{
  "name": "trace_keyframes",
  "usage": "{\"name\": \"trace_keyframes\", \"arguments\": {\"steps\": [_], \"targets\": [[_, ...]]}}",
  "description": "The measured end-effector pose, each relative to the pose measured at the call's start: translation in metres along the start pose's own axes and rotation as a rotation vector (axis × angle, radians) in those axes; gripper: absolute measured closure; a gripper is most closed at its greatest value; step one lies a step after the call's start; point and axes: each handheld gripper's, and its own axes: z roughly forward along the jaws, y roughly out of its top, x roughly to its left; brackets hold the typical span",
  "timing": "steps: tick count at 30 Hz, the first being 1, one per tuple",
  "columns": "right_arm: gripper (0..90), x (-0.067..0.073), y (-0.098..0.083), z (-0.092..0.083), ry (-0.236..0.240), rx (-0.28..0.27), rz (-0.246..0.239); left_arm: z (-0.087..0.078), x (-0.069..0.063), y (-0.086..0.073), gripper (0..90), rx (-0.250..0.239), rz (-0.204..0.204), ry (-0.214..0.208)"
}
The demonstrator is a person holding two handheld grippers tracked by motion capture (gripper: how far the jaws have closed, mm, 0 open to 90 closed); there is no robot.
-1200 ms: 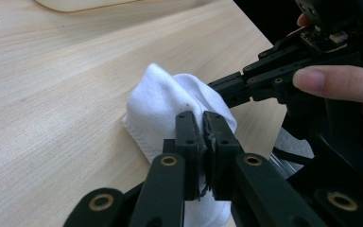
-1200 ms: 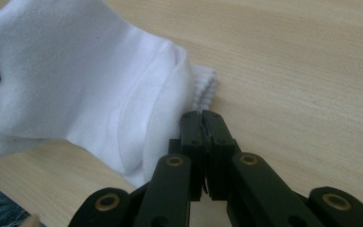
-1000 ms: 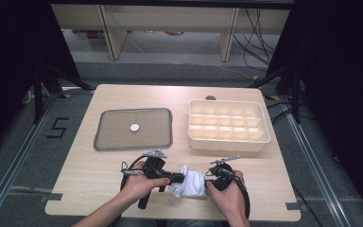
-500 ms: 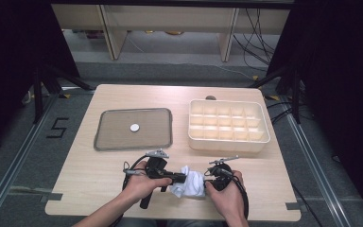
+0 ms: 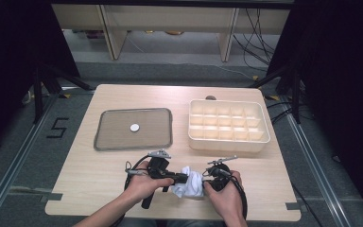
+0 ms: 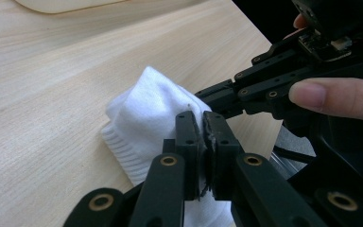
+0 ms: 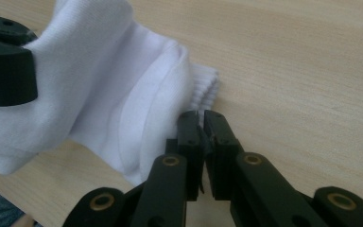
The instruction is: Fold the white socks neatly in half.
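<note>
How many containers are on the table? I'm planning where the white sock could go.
2. A flat grey tray lies left of centre with a small white disc on it; a cream compartment box sits to its right. Nothing appears hidden.

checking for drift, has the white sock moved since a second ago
No. In the high view the white sock sits at the same spot below the grey tray, near the table's front edge.
</note>
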Motion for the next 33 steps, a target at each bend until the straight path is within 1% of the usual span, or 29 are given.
{"name": "trace_keyframes", "arguments": {"steps": [1, 2, 7, 8, 9, 10, 11, 13, 15, 16, 17, 21, 22, 23, 24, 28, 32, 33], "targets": [[86.1, 0.001, 0.0, 0.0, 0.014, -0.001, 0.015, 0.0, 0.0, 0.0, 84.9, 0.0, 0.001, 0.001], [86.1, 0.0, 0.0, 0.0, 0.007, -0.003, -0.002, 0.001, 0.0, 0.0, 84.9, 0.001, 0.002, 0.0], [86.0, 0.001, 0.0, 0.001, 0.007, -0.001, 0.003, 0.003, -0.002, 0.001, 84.9, 0.001, 0.005, 0.001], [86.1, 0.001, 0.0, 0.0, -0.005, 0.012, 0.002, 0.003, -0.002, 0.001, 84.9, 0.002, 0.006, 0.011], [86.1, 0.002, 0.0, 0.001, 0.012, 0.004, 0.009, 0.003, -0.002, 0.001, 84.9, 0.006, 0.007, 0.007], [86.0, 0.002, -0.001, 0.0, 0.021, -0.003, -0.002, 0.004, -0.002, 0.001, 84.9, 0.006, 0.008, -0.005], [86.0, 0.001, -0.001, 0.0, 0.02, 0.003, -0.017, 0.005, -0.002, 0.001, 84.9, 0.005, 0.007, -0.004], [85.9, 0.002, -0.001, 0.0, 0.021, 0.001, -0.014, 0.005, -0.003, 0.001, 84.9, 0.004, 0.008, 0.008], [85.9, 0.002, -0.001, 0.001, 0.022, 0.001, -0.012, 0.005, -0.002, 0.001, 84.9, 0.008, 0.01, 0.005], [85.8, 0.002, 0.0, 0.001, 0.026, -0.004, -0.023, 0.006, -0.002, 0.001, 84.9, 0.009, 0.011, 0.005], [85.8, 0.002, 0.0, 0.001, 0.026, -0.004, -0.023, 0.006, -0.002, 0.001, 84.9, 0.009, 0.011, 0.005], [85.7, 0.004, 0.0, 0.002, 0.027, -0.005, -0.006, 0.006, -0.003, 0.001, 84.9, 0.01, 0.009, 0.006], [85.4, 0.005, 0.0, 0.002, 0.018, 0.003, 0.002, 0.007, -0.003, 0.001, 84.9, 0.007, 0.007, -0.002], [85.3, 0.005, 0.0, 0.003, 0.014, 0.009, 0.014, 0.007, -0.003, 0.002, 84.9, 0.01, 0.01, -0.001], [85.3, 0.006, 0.001, 0.003, 0.02, 0.005, 0.023, 0.007, -0.003, 0.002, 84.9, 0.01, 0.01, -0.001], [85.2, 0.006, 0.001, 0.003, 0.017, 0.014, 0.011, 0.01, -0.003, 0.001, 85.0, 0.007, 0.01, 0.013], [85.0, 0.006, 0.0, 0.004, 0.012, 0.015, 0.012, 0.012, -0.002, 0.001, 85.2, 0.021, 0.011, -0.005], [84.9, 0.006, 0.0, 0.004, 0.021, 0.014, 0.005, 0.012, -0.003, 0.001, 85.3, 0.02, 0.011, 0.007]]}}
